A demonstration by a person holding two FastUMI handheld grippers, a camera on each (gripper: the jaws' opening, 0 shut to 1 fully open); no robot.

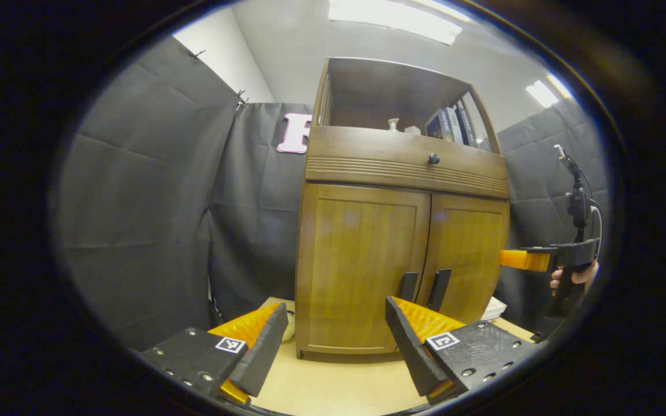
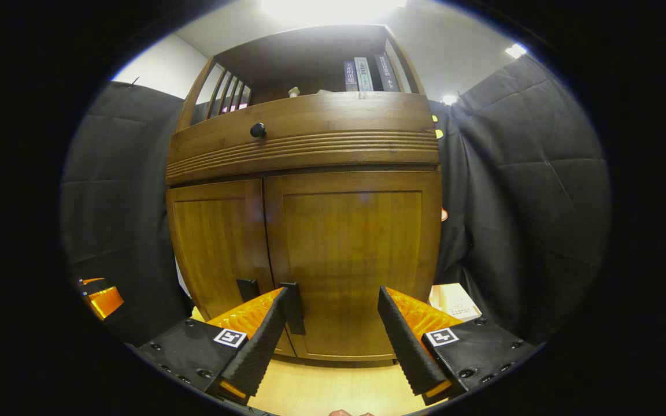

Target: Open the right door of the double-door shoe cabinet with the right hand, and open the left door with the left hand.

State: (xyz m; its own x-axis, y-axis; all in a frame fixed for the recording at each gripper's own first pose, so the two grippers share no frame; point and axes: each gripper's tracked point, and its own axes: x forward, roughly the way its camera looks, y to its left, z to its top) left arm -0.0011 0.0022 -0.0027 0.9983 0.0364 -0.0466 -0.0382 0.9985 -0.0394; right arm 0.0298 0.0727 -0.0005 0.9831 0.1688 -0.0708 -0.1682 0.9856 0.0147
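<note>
Nearest in the right gripper view, the right gripper (image 2: pixel 330 332) has its fingers wide apart and holds nothing. It points at the lower part of the shoe cabinet (image 2: pixel 310 231), and the dark vertical handle of the right door (image 2: pixel 292 309) is just beside its left finger, not between the two. In the left gripper view, the left gripper (image 1: pixel 336 338) is also spread open and empty, a little farther back over the light wooden counter (image 1: pixel 333 387).

Behind them the cabinet stands on the counter, both doors closed. The left door (image 1: pixel 362 266) and the right door (image 2: pixel 350 260) meet in the middle, and the left door's handle (image 1: pixel 408 286) sits near that seam, low down, next to the other one.

I think the doors are stiff wooden panels on side hinges, light enough to swing, with a smooth lacquered face that gives no hold. So the place to grip is the handle bar, which is narrow and rigid; each gripper should close across it and pull in an arc.

Above is a drawer with a round knob (image 2: pixel 258 130), then an open shelf with books (image 2: pixel 367 72).
</note>
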